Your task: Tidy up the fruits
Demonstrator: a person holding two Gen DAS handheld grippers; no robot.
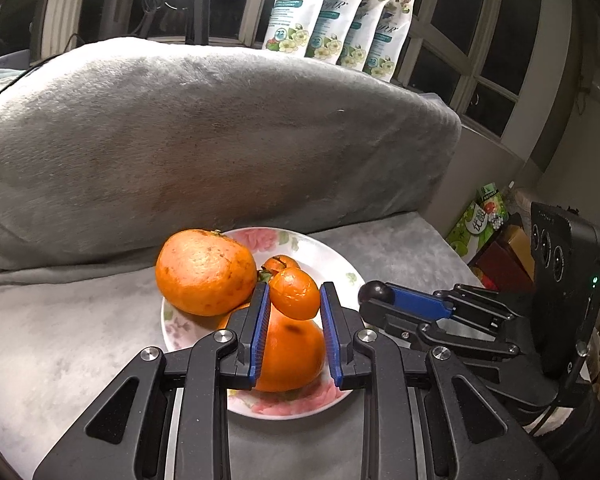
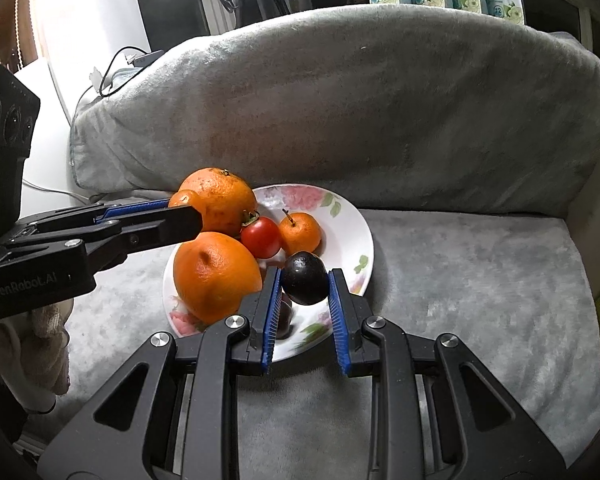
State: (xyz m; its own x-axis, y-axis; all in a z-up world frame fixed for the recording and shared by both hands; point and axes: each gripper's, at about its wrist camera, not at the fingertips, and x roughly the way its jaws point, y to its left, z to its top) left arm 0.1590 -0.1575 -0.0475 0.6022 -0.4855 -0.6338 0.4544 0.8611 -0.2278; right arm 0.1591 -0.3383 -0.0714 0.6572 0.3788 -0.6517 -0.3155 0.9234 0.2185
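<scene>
Two grippers worked over the plate (image 2: pixel 364 236): your left gripper (image 1: pixel 295 300) pinched a small tangerine (image 1: pixel 296 294) above the oranges, your right gripper (image 2: pixel 305 286) clasped a dark plum (image 2: pixel 305 282) just above the plate, so I judged each needed lowering and releasing next.

One floral plate (image 2: pixel 362 240) sits on the grey-covered seat, carrying two large oranges (image 2: pixel 216 276), two small mandarins (image 2: pixel 300 232), one red tomato (image 2: pixel 262 237) and one dark round fruit (image 2: pixel 305 283). Two grippers work over it, the left gripper (image 1: pixel 294 300) and the right gripper (image 2: pixel 305 292). Four floral-printed pouches (image 1: pixel 336 12) line the windowsill behind.
</scene>
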